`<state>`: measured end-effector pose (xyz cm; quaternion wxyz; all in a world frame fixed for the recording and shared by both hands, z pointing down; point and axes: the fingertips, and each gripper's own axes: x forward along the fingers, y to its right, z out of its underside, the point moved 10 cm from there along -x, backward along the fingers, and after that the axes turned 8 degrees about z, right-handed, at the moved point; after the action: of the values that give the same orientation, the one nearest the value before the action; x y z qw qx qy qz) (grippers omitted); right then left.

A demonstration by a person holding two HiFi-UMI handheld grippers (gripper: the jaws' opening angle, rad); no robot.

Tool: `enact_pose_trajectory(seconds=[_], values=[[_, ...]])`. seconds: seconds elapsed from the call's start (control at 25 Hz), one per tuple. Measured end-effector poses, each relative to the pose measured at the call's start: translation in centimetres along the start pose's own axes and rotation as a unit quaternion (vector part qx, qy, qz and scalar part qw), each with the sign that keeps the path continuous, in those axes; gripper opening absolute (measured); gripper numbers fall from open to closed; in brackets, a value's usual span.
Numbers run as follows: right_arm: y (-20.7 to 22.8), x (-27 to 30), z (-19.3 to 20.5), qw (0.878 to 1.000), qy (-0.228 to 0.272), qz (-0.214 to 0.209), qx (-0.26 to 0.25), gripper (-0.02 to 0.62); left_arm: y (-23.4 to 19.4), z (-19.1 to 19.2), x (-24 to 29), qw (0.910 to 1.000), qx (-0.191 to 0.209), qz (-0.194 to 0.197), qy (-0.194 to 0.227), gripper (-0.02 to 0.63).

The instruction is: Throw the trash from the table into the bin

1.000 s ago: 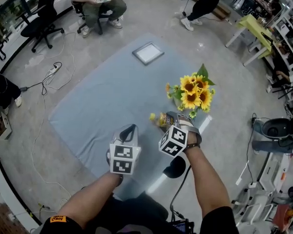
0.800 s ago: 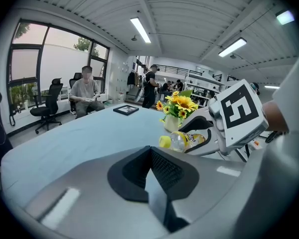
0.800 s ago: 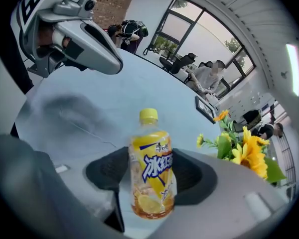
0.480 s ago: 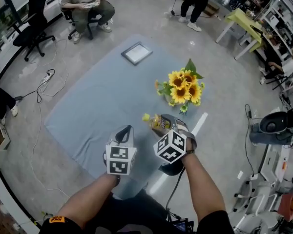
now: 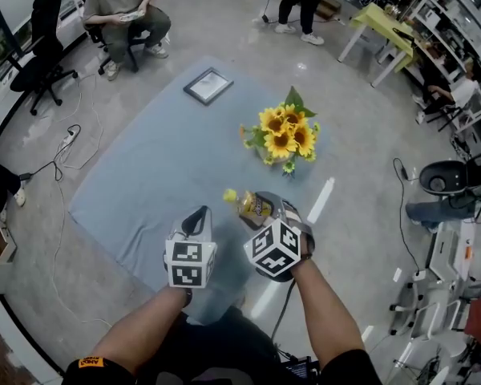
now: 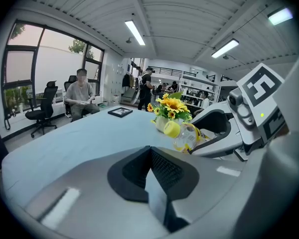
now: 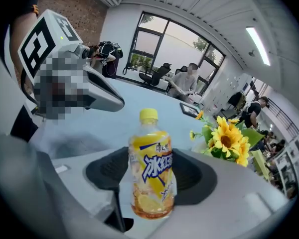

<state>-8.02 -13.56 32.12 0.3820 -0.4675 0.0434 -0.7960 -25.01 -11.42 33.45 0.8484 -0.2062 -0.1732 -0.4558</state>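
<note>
Midway, it seemed, through the clearing of the table: a yellow-capped drink bottle (image 7: 150, 173) was gripped in the right gripper (image 5: 264, 212) and held over the near edge of the blue-grey table (image 5: 144, 175). The carry to the bin and the drop were judged yet to be done. No bin could be picked out with certainty in any view.

The right gripper's jaws were spread only as wide as the bottle's body and were pressed against its lower half from either side, with the cap pointing away from the hand. The left gripper (image 6: 150, 171), held just beside the right, was seen with its jaws brought fully together and nothing between them. It touched neither the bottle nor the table.

Farther along the table a bunch of sunflowers (image 5: 282, 139) stood well apart from the bottle, and beyond it a framed picture (image 5: 208, 86) lay flat near the far edge. No other loose rubbish was seen on the table, so the bottle was taken to be the only piece left. Past the table, a person (image 5: 124, 6) was seated.
</note>
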Motion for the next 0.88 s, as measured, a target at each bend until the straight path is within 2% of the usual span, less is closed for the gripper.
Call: enact_pose_trajectory(seconds=[0.52, 0.88], values=[[-2.4, -4.1, 0.7, 0.995, 0.015, 0.024, 0.094, 0.276, 1.0, 1.3, -2.6, 0.9999, 0.004, 0.016, -0.002, 0.008], [-3.9, -7.2, 1.4, 0.99, 0.025, 0.039, 0.135, 0.276, 2.7, 1.6, -3.8, 0.9992, 0.021, 0.034, 0.002, 0.008]])
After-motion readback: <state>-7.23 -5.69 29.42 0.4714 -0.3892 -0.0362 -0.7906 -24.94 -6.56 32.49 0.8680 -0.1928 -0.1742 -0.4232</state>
